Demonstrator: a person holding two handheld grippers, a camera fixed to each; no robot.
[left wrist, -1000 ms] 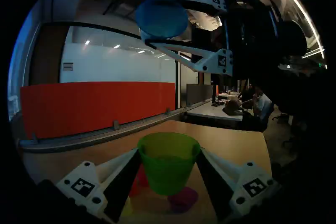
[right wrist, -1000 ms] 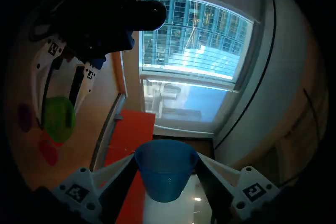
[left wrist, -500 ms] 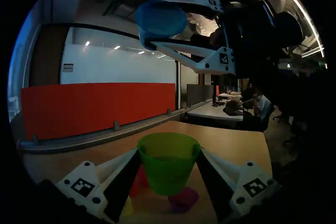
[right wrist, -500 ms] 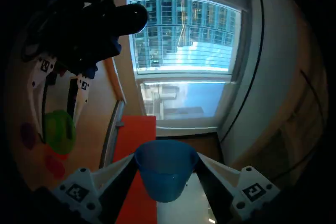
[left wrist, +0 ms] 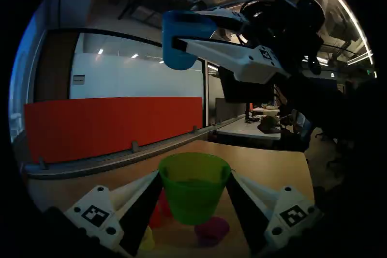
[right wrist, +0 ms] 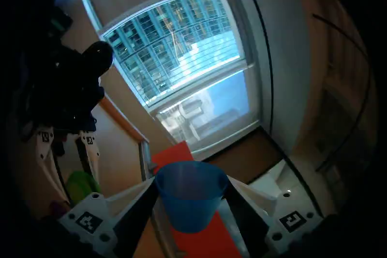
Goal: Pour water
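Green plastic sits at the bottom of the left gripper view: a green cup (left wrist: pixel 193 202) stands upright with its mouth open to the top, pinched between the two fingers of the left gripper (left wrist: pixel 193 185), one pressing on each side of its wall. It hangs just above a wooden table (left wrist: pixel 275 166), over some small magenta, red and yellow shapes (left wrist: pixel 210 229) that are too dim to identify. High above it and a little to the left, the right gripper (left wrist: pixel 186 37) clamps a blue cup (left wrist: pixel 180 54), seen from the side with its rim uppermost and close to upright. Whether either cup holds water cannot be told. Behind them runs an orange panel (left wrist: pixel 111 122) along the table's far edge. In the right gripper view the blue cup (right wrist: pixel 191 202) is squeezed between that gripper's own fingers, its mouth facing a large window (right wrist: pixel 179 59), while the left gripper (right wrist: pixel 67 171) and green cup (right wrist: pixel 81 185) sit small at the left.
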